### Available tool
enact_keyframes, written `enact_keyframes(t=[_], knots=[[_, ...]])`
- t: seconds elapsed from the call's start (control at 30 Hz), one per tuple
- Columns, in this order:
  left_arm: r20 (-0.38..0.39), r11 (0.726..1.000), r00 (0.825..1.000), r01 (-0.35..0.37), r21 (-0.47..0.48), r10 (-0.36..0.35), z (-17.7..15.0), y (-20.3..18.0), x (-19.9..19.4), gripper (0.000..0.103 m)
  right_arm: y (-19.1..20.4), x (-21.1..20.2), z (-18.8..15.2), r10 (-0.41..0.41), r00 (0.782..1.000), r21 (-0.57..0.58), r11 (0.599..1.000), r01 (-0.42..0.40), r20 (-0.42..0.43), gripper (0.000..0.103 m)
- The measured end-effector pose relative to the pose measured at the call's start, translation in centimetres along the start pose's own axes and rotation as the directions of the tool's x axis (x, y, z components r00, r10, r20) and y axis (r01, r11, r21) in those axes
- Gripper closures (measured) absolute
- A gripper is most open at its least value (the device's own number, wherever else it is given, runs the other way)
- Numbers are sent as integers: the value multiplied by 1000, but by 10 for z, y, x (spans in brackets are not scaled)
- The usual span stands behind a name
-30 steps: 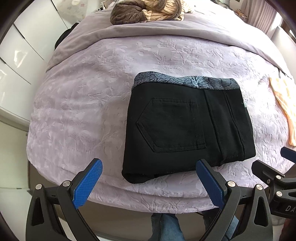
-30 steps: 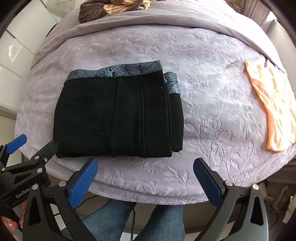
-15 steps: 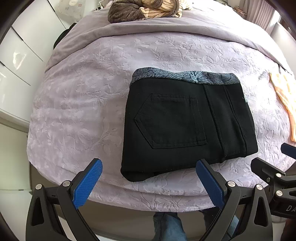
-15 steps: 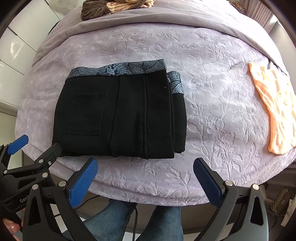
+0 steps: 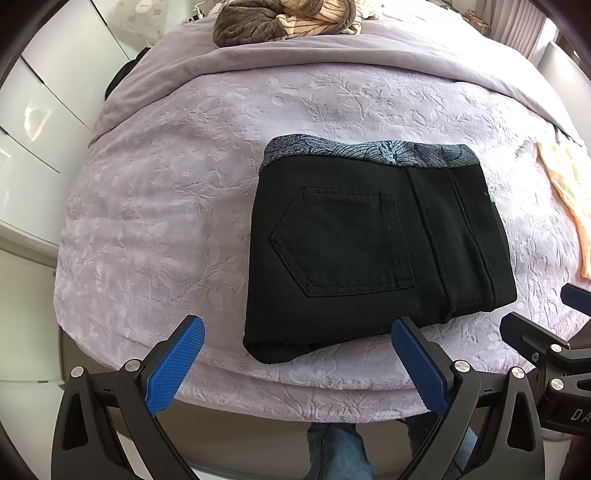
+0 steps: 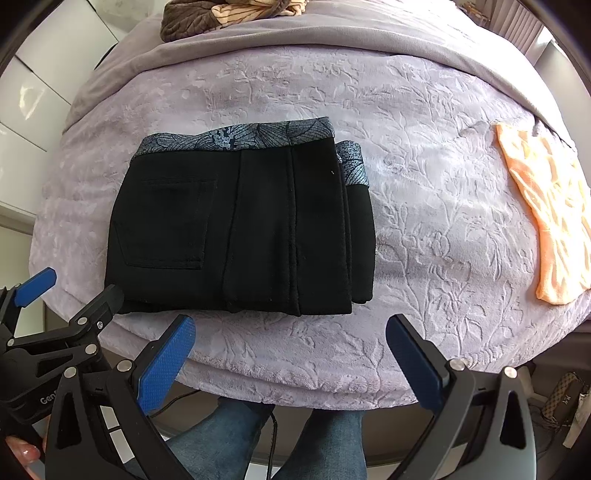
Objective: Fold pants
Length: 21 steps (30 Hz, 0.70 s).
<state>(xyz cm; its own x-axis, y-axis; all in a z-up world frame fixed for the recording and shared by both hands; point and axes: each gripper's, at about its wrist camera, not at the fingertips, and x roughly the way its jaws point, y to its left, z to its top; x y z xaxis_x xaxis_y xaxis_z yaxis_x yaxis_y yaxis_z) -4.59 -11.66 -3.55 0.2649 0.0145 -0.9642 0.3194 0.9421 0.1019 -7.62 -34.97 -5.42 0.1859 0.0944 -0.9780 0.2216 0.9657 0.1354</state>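
Blue-padded fingers [image 5: 177, 365] of the left gripper [image 5: 295, 363] stand spread wide and empty at the bottom of the left wrist view, poised just off the near edge of the bed [image 5: 155, 206]. The right gripper [image 6: 291, 360] is likewise released, its fingers [image 6: 413, 365] parted with nothing between them, low in the right wrist frame.

Just beyond the fingertips, the black pants [image 5: 373, 251] lie folded into a compact rectangle on the lilac embossed bedspread, back pocket facing up and a grey leaf-patterned waistband [image 5: 369, 149] along the far edge. In the left wrist view the bundle fills the centre and right of the frame; in the right wrist view it sits centre-left, with an inner layer peeking out along its right side.

An orange garment [image 6: 550, 214] lies flat at the right edge of the bed, well apart from the pants. A brown and striped heap of fabric [image 5: 280, 16] rests at the top of the frame, at the far end of the bed. White cabinets [image 5: 48, 96] line the left. The person's jeans-clad legs [image 6: 236, 435] show below the mattress edge.
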Motion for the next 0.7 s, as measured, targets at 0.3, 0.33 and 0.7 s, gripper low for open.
enact_keyframes(t=[0.3,0.33,0.7], knots=[[0,1000,1000,5,-3,-5,0,-1,2,2,3,2,1,-6,1000,-16,1000,6,-4,0],[-1,1000,1000,6,-2,-6,0,-1,2,2,4,2,1,-6,1000,-19,1000,6,-4,0],[23,1000,1000,1,-9,-1,1,2,0,2,6,3,2,-7,1000,-22,1000,7,-3,0]])
